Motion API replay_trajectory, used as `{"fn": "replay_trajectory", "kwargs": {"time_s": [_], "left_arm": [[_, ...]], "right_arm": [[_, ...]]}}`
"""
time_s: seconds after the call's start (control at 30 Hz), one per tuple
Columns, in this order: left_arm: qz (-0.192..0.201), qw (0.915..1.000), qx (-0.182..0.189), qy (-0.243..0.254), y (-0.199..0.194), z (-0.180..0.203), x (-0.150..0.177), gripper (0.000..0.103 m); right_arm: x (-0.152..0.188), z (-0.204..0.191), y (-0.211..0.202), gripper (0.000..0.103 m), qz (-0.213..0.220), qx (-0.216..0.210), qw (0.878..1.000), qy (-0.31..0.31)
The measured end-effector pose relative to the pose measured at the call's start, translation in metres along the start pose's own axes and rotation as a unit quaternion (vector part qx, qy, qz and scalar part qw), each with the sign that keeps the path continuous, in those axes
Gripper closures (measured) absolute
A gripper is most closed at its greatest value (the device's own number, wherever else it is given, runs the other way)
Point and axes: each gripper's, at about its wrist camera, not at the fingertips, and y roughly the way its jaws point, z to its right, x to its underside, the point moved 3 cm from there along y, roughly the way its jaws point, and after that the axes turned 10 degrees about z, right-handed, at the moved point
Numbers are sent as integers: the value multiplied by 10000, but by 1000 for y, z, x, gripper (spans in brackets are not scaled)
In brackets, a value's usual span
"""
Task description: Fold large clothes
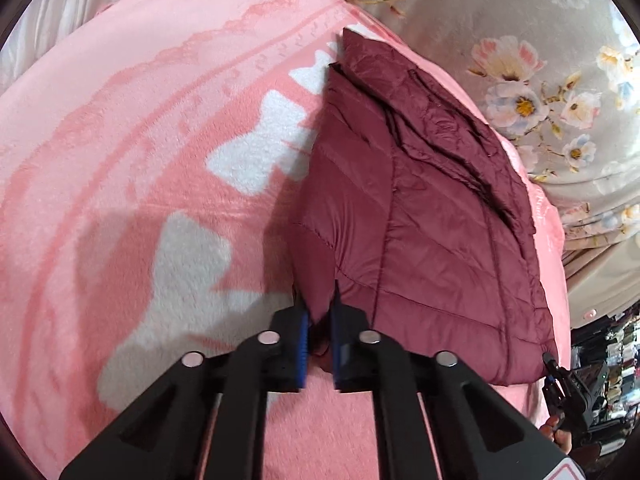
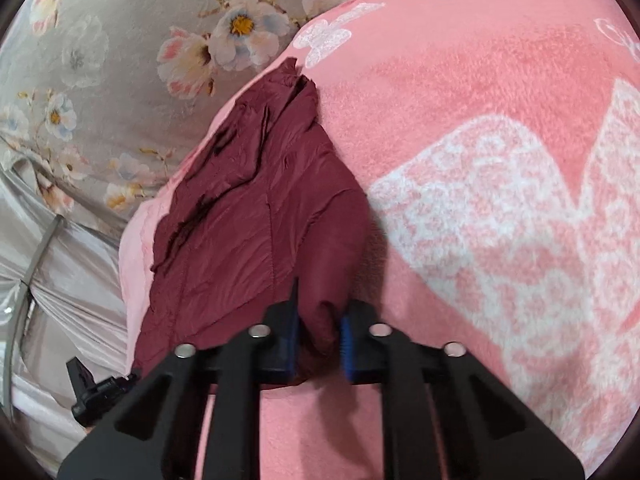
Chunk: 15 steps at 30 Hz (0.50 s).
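Observation:
A maroon quilted puffer jacket (image 1: 432, 216) lies folded on a pink fleece blanket (image 1: 140, 140). My left gripper (image 1: 320, 320) is shut on the jacket's near left corner; fabric fills the gap between its blue pads. In the right wrist view the same jacket (image 2: 256, 220) lies ahead, and my right gripper (image 2: 320, 320) is shut on its near right corner, with cloth bunched between the pads. The right gripper also shows at the lower right edge of the left wrist view (image 1: 560, 376), and the left gripper shows at the lower left of the right wrist view (image 2: 96, 390).
The pink blanket (image 2: 480, 160) has white bow shapes and covers the bed. A grey floral sheet (image 1: 520, 60) lies beyond the jacket and shows again in the right wrist view (image 2: 100, 60). Cluttered dark shelves (image 1: 608, 352) stand at the far right.

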Motion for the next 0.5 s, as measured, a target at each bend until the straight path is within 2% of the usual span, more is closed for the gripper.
{"fn": "replay_trajectory", "kwargs": {"time_s": [0.13,0.27,0.43,0.5], "left_arm": [[152,9996,87,200,-29,7,4,100],[353,9980,355,382,-84,9,15,101],[760,9930,750,498,-179,1,36,101],[1055,9886,936,533,-221,5,40,101]], "right_arm": [[3,-22,-41,98,307,-3,9983,-486],[13,-39,-99,99,570,30,9936,-976],[30,-60,-199,99,1217,-58,9828,-1385],[28,-72,-236,99,1535,-177,9774,-1441]]}}
